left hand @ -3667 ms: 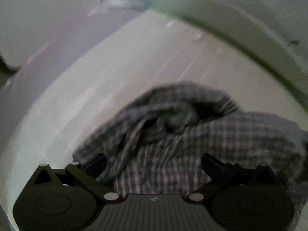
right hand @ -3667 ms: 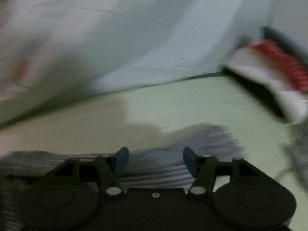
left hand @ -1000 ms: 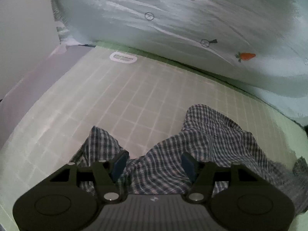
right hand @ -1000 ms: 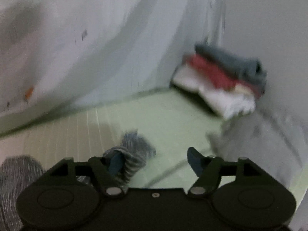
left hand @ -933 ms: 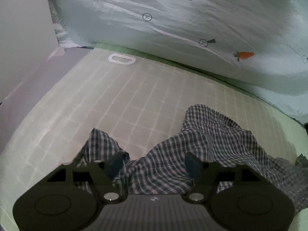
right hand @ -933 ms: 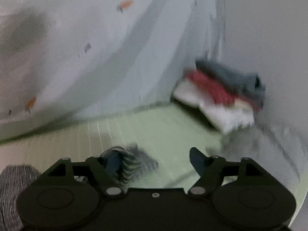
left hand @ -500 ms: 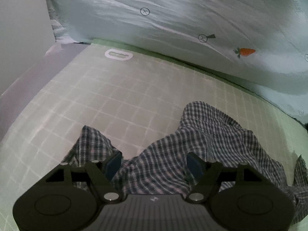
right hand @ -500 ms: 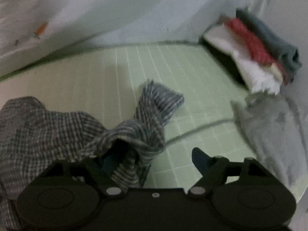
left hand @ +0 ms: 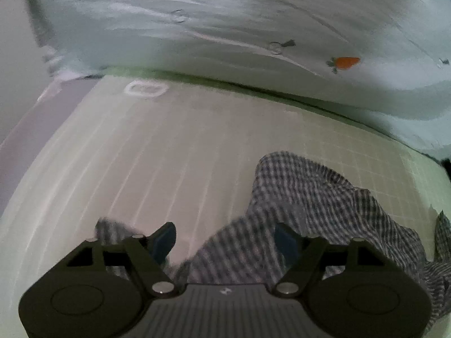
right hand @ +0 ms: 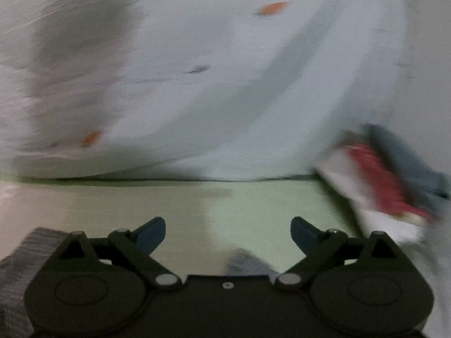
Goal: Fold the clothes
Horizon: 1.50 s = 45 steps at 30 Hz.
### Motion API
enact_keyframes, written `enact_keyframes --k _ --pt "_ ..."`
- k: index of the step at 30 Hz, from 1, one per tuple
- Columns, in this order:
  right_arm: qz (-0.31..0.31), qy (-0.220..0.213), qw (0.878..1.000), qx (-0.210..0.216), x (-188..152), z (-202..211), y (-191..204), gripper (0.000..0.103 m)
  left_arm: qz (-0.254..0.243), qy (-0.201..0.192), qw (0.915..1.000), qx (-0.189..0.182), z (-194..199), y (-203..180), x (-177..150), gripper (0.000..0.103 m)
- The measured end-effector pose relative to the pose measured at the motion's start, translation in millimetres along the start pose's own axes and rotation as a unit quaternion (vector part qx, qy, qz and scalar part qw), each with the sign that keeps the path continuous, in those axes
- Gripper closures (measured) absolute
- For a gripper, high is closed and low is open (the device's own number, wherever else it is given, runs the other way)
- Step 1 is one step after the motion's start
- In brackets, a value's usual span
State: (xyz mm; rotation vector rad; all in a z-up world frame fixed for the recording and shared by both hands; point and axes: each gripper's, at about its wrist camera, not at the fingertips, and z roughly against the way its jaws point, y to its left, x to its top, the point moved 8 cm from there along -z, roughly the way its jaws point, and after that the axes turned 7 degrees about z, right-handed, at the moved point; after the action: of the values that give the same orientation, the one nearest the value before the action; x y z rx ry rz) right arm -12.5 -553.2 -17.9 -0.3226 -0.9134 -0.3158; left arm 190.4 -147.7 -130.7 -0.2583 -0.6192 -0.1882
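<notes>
My left tongs (left hand: 225, 239) stand wide apart just above the checked shirt (left hand: 310, 197), which lies crumpled on the green gridded mat (left hand: 169, 155): one ridge of it rises ahead and to the right of my right-hand finger, a flatter run passes under the gap between the fingers, and a small scrap shows beside my left-hand finger. Nothing is pinched between them that I can see. My right tongs (right hand: 227, 232) are spread just as wide over bare mat and hold nothing; a grey blurred bit of the checked cloth shows low between the fingers and another bunch sits off to the far left, beside the tool body. So, as I judge it, the shirt is far from folded: it is a rumpled heap with no straight edge or flat panel showing, and it would have to be spread out, then folded. Ahead and to the right of my right tongs, against the wall, a stack of folded clothes (right hand: 380, 186) sits in white, red and grey-blue layers, so some of the pile looks dealt with. For writing, I can read none: a white oval mark (left hand: 146, 88) at the far edge of the mat is too smeared, and the pale bedsheet (left hand: 253, 14) behind carries only small printed motifs, among them an orange carrot (left hand: 345, 62).
</notes>
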Motion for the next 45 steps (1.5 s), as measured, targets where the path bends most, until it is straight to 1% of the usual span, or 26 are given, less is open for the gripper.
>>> enact_keyframes --k 2,3,4,6,10,11,12,13,14,15,16,17,18,20,22,25,27,28,30,31,33,35,37,40,43,45 --pt "0.018 0.006 0.998 0.063 1.3 -32.7 31.6 0.013 -0.005 0.007 0.9999 -0.015 -15.5 -3.8 7.6 0.02" --pt "0.019 0.021 0.994 0.105 -4.3 -51.4 50.9 0.016 -0.002 0.015 0.9996 -0.023 -24.2 -5.5 9.2 0.02" --pt "0.014 0.04 0.989 0.141 -12.2 -69.2 70.3 0.024 0.003 0.024 0.9992 -0.031 -32.9 -7.2 10.4 0.02" --pt "0.02 0.067 0.978 0.195 -27.4 -94.8 103.6 0.028 0.009 0.048 0.9977 -0.047 -49.2 -11.5 9.6 0.02" --pt "0.053 0.105 0.962 0.246 -56.7 -123.4 162.6 0.028 0.003 0.082 0.994 -0.073 -73.9 -24.3 3.9 0.023" --pt "0.064 0.116 0.959 0.25 -63.7 -129.3 171.6 0.029 0.006 0.088 0.9933 -0.074 -79.0 -25.8 2.3 0.032" --pt "0.076 0.126 0.956 0.253 -70.5 -135.6 178.5 0.03 0.008 0.095 0.9926 -0.075 -84.8 -27.6 0.3 0.047" --pt "0.082 0.135 0.953 0.26 -75.3 -139.5 182.4 0.034 0.009 0.102 0.9919 -0.074 -90.1 -29.3 -1.8 0.057" --pt "0.086 0.145 0.949 0.268 -79.4 -142.5 185.1 0.05 0.008 0.11 0.9912 -0.074 -94.4 -30.8 -3.8 0.078" --pt "0.089 0.154 0.945 0.276 -83.5 -145.5 187.7 0.059 0.004 0.114 0.9909 -0.071 -98.0 -32.7 -5.1 0.094" --pt "0.09 0.15 0.943 0.283 -81.0 -149.0 184.4 0.069 -0.001 0.112 0.9913 -0.069 -99.3 -35.2 -4.1 0.095" --pt "0.086 0.146 0.941 0.292 -77.9 -151.0 182.5 0.089 -0.009 0.106 0.9918 -0.071 -98.2 -38.9 -1.1 0.099" --pt "0.081 0.142 0.94 0.299 -73.4 -150.4 180.9 0.096 -0.017 0.097 0.9925 -0.073 -94.8 -43.8 4.8 0.1" --pt "0.084 0.117 0.946 0.292 -55.9 -146.0 174.0 0.1 -0.036 0.068 0.9939 -0.079 -84.6 -56.6 23.4 0.1" --pt "0.093 0.083 0.952 0.279 -32.7 -138.9 166.1 0.1 -0.055 0.015 0.9944 -0.088 -68.3 -74.1 58.8 0.1" --pt "0.082 0.012 0.964 0.252 28.7 -138.5 147.3 0.1 -0.063 -0.078 0.9894 -0.105 -43.2 -100.3 123.2 0.099" --pt "0.066 -0.04 0.973 0.217 71.9 -143.1 132.8 0.1 -0.05 -0.145 0.9827 -0.104 -29.5 -114.6 163.9 0.083" --pt "0.065 -0.059 0.978 0.189 88.7 -147.8 126.2 0.096 -0.046 -0.175 0.9787 -0.096 -23.1 -120.8 181.7 0.075" --pt "0.078 -0.078 0.986 0.122 114.1 -159.1 114.5 0.073 -0.055 -0.207 0.9758 -0.047 -16.7 -126.6 196.4 0.046" --pt "0.089 -0.072 0.989 0.088 119.1 -162.6 109.1 0.053 -0.053 -0.194 0.9787 -0.043 -17.2 -123.6 183.2 0.042" --pt "0.091 -0.079 0.991 0.053 117.6 -154.0 96.0 0.053 -0.051 -0.167 0.9839 -0.036 -18.0 -117.6 156.8 0.039" --pt "0.076 -0.073 0.993 0.061 95.5 -138.0 84.9 0.046 -0.049 -0.141 0.9884 -0.029 -18.6 -111.6 130.3 0.036" --pt "0.066 -0.052 0.994 0.066 61.8 -120.6 78.8 0.046 -0.047 -0.111 0.9926 -0.019 -19.5 -103.7 100.8 0.036" --pt "0.055 -0.014 0.997 0.057 -4.6 -79.8 59.9 0.046 -0.015 -0.022 0.9996 0.009 -23.8 -72.9 22.7 0.036" --pt "0.025 0.022 0.997 0.068 -62.9 -43.1 44.4 0.046 0.023 0.049 0.9984 0.015 -17.8 -47.7 -45.0 0.036" --pt "0.023 0.055 0.996 0.071 -99.1 -23.3 39.7 0.046 0.034 0.077 0.9962 0.024 -12.3 -39.6 -73.6 0.037"
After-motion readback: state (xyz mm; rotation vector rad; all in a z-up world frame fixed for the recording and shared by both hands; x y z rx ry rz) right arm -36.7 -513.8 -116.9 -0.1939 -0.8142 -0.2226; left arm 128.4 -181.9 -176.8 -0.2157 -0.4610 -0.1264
